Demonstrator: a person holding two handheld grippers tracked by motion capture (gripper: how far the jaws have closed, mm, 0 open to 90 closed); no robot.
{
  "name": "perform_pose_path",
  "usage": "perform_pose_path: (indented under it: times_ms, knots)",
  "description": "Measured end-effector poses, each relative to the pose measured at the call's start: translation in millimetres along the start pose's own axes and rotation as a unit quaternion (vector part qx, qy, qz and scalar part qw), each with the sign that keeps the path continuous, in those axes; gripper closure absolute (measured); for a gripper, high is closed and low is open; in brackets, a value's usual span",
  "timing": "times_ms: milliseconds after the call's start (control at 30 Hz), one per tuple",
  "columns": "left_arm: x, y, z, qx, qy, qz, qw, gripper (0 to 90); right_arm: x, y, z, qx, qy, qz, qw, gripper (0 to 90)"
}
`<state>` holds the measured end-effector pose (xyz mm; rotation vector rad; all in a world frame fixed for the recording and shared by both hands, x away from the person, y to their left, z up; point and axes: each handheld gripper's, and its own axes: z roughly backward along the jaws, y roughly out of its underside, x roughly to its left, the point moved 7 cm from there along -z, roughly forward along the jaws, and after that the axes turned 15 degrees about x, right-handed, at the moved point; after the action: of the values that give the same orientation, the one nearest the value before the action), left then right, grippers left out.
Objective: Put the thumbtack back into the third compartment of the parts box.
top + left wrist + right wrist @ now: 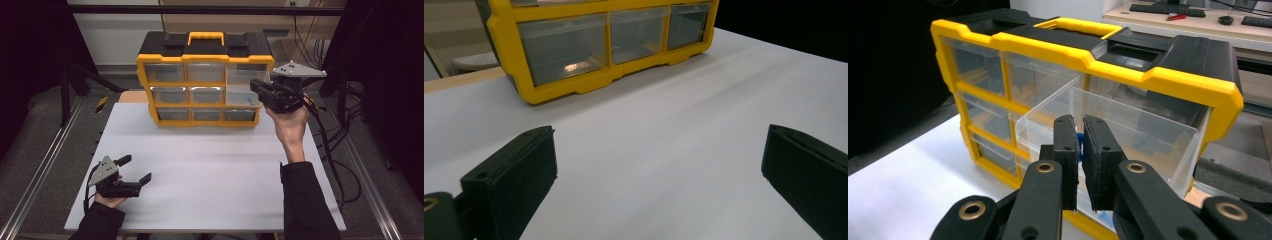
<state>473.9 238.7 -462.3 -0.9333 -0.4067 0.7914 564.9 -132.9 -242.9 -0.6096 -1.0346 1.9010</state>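
A yellow and black organiser (205,50) with clear drawers stands at the back of the white table (210,170). Its top right drawer (1148,130) is pulled out. My right gripper (254,86) is at this drawer's front wall, its jaws (1079,122) closed to a thin gap over the clear rim. A bit of blue (1078,145) shows in that gap; what it is I cannot tell. My left gripper (136,169) rests on the table at the front left, open and empty, with the organiser's bottom drawers (624,35) ahead of it in its own view (659,165).
Metal rails run along both sides of the table. Black cables (330,145) trail off the right edge behind my right hand. The organiser's other drawers are closed. White tabletop stretches between my two hands.
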Motion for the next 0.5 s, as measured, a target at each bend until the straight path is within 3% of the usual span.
perform_pose_path:
  times_ms: [500]
  knots:
    - [0.3, -0.1, 0.3, -0.001, 0.000, 0.001, 1.0000, 0.8, -13.9, -10.1, -13.7, 0.003, 0.021, -0.005, 0.9998, 85.1]
